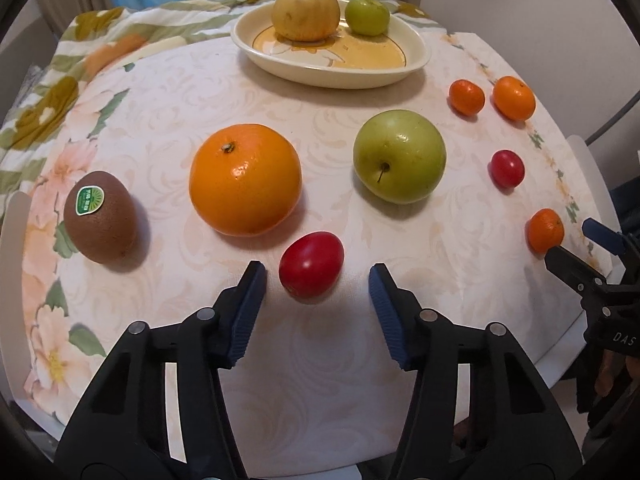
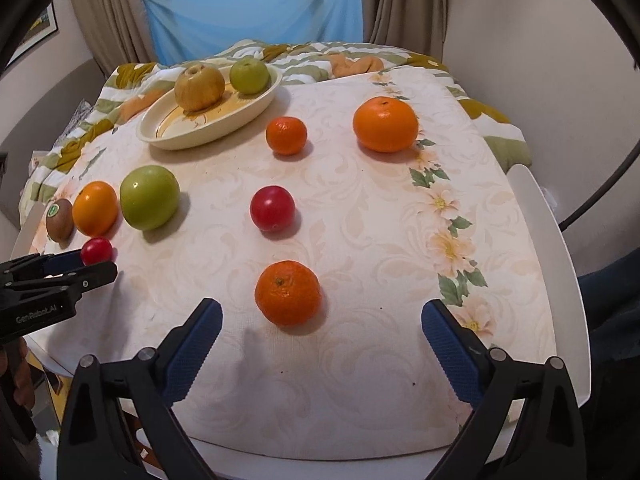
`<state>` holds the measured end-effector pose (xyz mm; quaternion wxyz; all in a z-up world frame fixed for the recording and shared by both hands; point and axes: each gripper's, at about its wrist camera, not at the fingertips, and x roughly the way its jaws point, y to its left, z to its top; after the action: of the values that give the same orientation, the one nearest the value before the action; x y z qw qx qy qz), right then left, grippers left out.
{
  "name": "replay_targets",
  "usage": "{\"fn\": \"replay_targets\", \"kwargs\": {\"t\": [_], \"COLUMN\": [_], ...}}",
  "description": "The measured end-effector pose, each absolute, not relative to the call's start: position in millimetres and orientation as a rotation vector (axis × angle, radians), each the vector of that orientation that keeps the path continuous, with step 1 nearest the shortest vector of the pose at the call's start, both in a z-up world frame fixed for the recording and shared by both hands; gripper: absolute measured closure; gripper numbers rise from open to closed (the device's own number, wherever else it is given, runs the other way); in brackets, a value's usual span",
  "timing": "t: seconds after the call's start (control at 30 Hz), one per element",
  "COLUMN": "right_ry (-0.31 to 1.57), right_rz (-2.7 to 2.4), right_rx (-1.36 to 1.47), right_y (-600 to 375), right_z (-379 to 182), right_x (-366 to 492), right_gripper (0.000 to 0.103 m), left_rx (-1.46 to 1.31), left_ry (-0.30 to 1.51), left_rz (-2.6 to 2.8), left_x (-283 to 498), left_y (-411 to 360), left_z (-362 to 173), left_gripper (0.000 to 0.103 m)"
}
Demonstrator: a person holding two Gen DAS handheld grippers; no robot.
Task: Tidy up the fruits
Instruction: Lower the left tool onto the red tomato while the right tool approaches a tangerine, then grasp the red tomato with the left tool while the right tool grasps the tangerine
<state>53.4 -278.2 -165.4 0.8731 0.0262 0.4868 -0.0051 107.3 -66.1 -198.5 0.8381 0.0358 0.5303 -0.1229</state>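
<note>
The left tool (image 1: 316, 278) is partly open around a small red fruit (image 1: 311, 265) on the bench (image 1: 320, 360), maybe not touching it. The right tool (image 2: 320, 316) is wide open, holding nothing, just behind a small orange (image 2: 288, 293).

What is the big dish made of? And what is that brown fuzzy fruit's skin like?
The dish looks like glazed ceramic: cream, smooth and shiny, with a painted yellow pattern inside. It could be hard plastic; the pictures cannot settle that. The kiwi has dull, brown, fuzzy-looking skin with no shine, and a glossy green sticker, probably paper or plastic film.
</note>
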Motion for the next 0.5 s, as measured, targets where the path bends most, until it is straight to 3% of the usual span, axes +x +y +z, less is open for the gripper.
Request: {"fn": "replay_targets", "kwargs": {"t": [0.1,0.27,0.5], "right_ry": [1.026,1.04,1.047], "right_rz": [0.004,0.018,0.031], "right_rx": [0.041,0.021,-0.006], "right_y": [-275,-272,-266], "right_z": [-168,-172,-175], "right_x": [56,59,63], "right_gripper": [0.013,0.019,0.036], "left_rx": [0.093,0.102,0.106], "left_ry": [1.115,1.108,1.107], "left_rz": [-0.247,-0.241,-0.241], "left_x": [109,111,109], "left_y": [-66,-64,-62], "left_z": [-198,-197,-197], "left_gripper": [0.054,0.065,0.065]}}
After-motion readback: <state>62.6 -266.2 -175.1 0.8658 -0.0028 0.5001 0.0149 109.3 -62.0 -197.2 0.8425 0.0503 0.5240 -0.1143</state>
